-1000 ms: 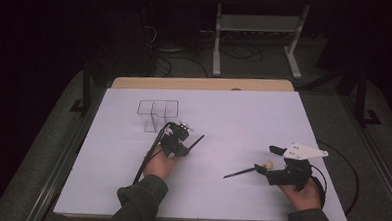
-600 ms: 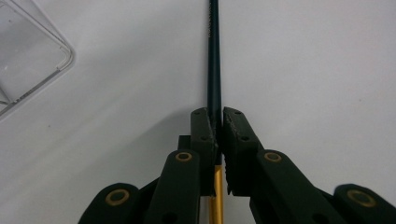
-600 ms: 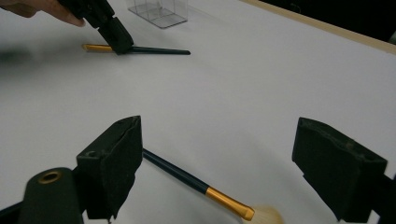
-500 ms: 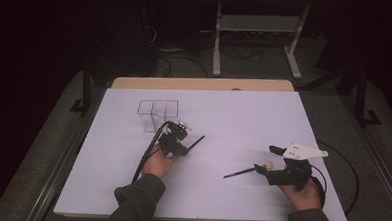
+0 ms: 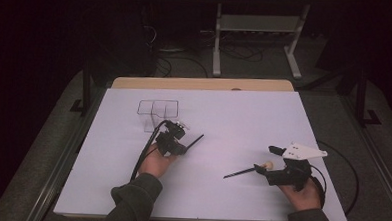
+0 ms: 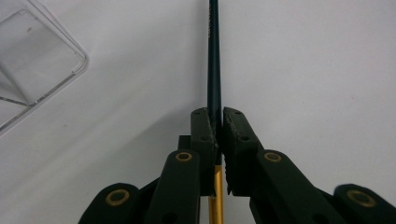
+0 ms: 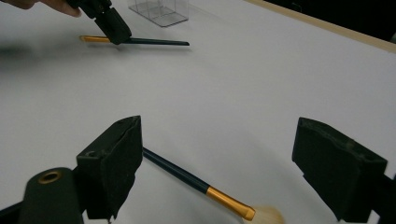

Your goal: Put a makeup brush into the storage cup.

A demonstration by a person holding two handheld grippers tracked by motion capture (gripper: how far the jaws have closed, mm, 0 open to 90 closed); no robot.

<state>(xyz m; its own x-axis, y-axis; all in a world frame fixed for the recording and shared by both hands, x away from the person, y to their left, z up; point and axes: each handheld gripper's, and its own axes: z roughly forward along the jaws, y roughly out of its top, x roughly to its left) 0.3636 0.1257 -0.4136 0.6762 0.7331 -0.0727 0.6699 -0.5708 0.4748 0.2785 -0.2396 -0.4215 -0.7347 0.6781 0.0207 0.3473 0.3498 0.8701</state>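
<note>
You have two dark-handled brushes with gold ferrules (image 5: pixel 195 140) (image 5: pixel 246 170), one clear plastic divided box (image 5: pixel 156 111), two black grippers (image 5: pixel 180 145) (image 5: pixel 267 158), and one white-covered bench (image 5: pixel 243 117).

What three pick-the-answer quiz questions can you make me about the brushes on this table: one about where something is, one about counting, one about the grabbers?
1. Where is the clear box?
A. beyond the left hand-held gripper
B. beside the right hand-held gripper
C. on the floor

2. How many brushes are there?
A. one
B. two
C. four

3. How do the left hand-held gripper's jaws stand?
A. wide open
B. shut on nothing
C. shut on a brush

Answers:
1. A, the high view shows the box just past that gripper on the white table.
2. B, one held brush and one lying brush.
3. C, in the left gripper view the pads clamp the dark handle, while the right jaws stand apart around the lying brush.
</note>
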